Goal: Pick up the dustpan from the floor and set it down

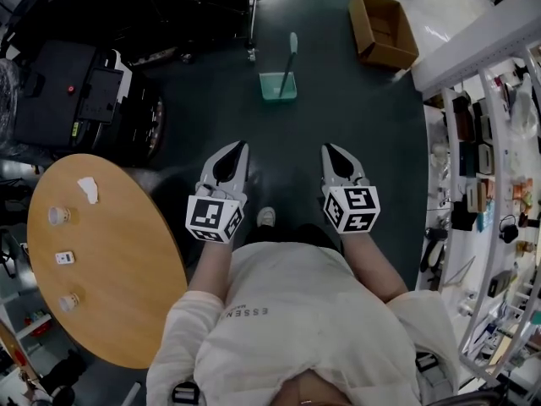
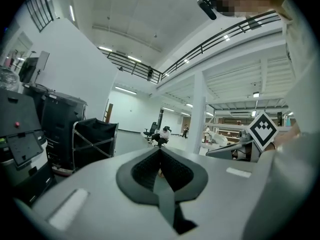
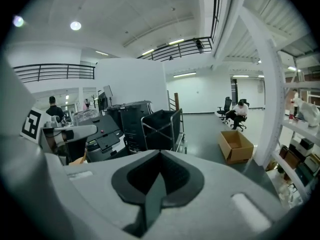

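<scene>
A teal dustpan with a long upright handle stands on the dark floor, well ahead of both grippers in the head view. My left gripper is held out in front of the body at the left, its jaws shut with nothing between them. At the right my right gripper is level with it, also shut and empty. In the left gripper view the left gripper points out across the hall. The right gripper points slightly downward in the right gripper view. Neither gripper view shows the dustpan.
A round wooden table with small cups stands at the left. Black machines and a cart fill the back left. An open cardboard box lies back right, beside a white pillar and shelving. Seated people are far off.
</scene>
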